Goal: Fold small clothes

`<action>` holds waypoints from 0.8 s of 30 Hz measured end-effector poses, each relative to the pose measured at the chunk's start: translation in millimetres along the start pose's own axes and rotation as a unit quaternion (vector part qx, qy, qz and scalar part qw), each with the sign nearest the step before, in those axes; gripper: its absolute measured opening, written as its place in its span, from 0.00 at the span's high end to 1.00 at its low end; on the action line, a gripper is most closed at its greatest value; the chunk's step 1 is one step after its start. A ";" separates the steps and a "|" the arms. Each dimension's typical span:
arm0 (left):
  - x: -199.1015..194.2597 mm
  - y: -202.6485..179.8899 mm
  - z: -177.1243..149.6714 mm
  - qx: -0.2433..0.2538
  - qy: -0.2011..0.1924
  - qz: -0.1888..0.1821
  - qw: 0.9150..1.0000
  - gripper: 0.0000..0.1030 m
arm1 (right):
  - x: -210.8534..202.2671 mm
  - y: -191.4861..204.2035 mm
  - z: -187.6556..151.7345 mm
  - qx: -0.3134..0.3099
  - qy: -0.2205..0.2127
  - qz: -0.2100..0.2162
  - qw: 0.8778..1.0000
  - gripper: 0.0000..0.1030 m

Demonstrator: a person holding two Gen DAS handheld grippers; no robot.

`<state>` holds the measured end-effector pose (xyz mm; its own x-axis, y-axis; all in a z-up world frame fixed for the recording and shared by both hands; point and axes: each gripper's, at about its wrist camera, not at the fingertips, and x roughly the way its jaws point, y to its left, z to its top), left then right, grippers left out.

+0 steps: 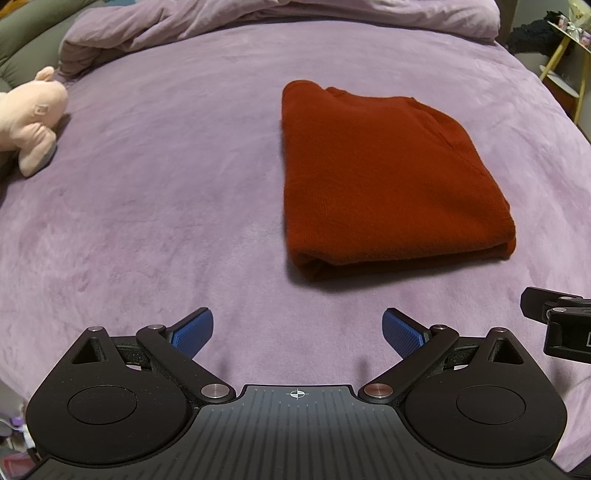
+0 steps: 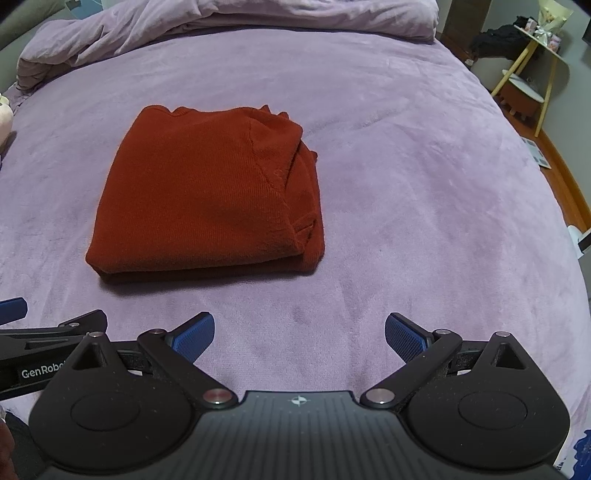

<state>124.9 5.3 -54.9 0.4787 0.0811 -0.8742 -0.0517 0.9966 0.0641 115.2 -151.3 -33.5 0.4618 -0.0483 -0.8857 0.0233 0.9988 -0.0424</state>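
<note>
A rust-red knitted garment lies folded into a thick rectangle on the purple bedspread. In the right wrist view the same red garment sits ahead and to the left. My left gripper hovers short of the garment's near edge, open, its blue pads wide apart with nothing between them. My right gripper is also open and empty, nearer than the garment and to its right. Each gripper's black body shows at the edge of the other's view.
A pink plush toy lies at the bed's left edge. A bunched purple duvet runs along the far side. Beyond the bed's right side stand a yellow-legged side table and a wooden floor with papers.
</note>
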 end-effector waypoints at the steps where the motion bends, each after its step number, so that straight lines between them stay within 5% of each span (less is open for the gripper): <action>1: -0.2 -0.1 0.0 0.000 0.000 0.000 1.000 0.02 | -0.2 0.0 0.1 0.000 -0.001 -0.001 1.000 0.04; 24: -3.9 -4.5 0.4 0.006 -0.018 0.003 1.000 0.02 | -0.9 0.0 4.1 0.000 0.000 -0.002 1.000 0.04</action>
<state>123.6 0.5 -51.6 0.5092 0.0871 -0.8562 -0.0450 0.9962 0.0746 118.4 -151.3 -30.8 0.4625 -0.0518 -0.8851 0.0254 0.9987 -0.0452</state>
